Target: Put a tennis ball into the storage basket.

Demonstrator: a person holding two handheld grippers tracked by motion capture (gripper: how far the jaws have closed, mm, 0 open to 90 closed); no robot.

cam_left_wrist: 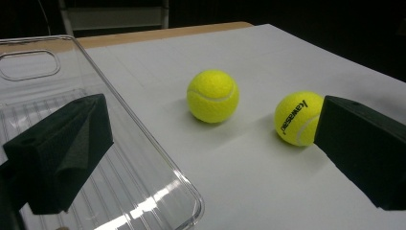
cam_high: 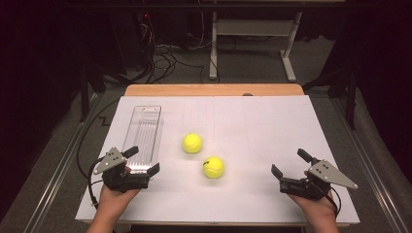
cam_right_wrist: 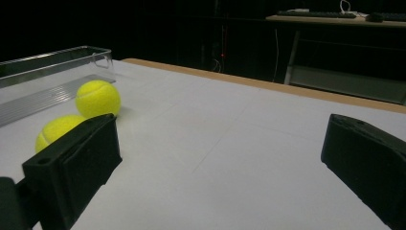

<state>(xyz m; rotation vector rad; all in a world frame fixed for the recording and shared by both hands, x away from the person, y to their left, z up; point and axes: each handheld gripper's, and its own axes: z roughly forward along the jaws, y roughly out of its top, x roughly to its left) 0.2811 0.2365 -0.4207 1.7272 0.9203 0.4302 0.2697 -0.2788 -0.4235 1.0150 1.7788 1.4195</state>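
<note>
Yellow felt stands out on the white-covered bench (cam_high: 272,121), where two tennis balls lie between a person's two hand-held tongs. The farther ball (cam_high: 192,143) rests near the middle of the bench; the nearer ball (cam_high: 213,167), printed with black lettering, lies just beside it, to the right and closer to the person, the two apart. A clear plastic tray (cam_high: 144,131) lies lengthwise at the left, its near end at the left tongs (cam_high: 144,160). Those tongs, held in the left hand (cam_high: 115,199) at the near left edge, stand with jaws wide apart and hold nothing; in the left gripper view one jaw hangs over the tray's near corner while the other stands right of the tray, close to the lettered ball. The balls lie to the right of these tongs and slightly farther off. The right tongs (cam_high: 289,162), held at the near right by the right hand (cam_high: 318,206), are likewise spread wide and empty, with both balls well apart to their left.
</note>
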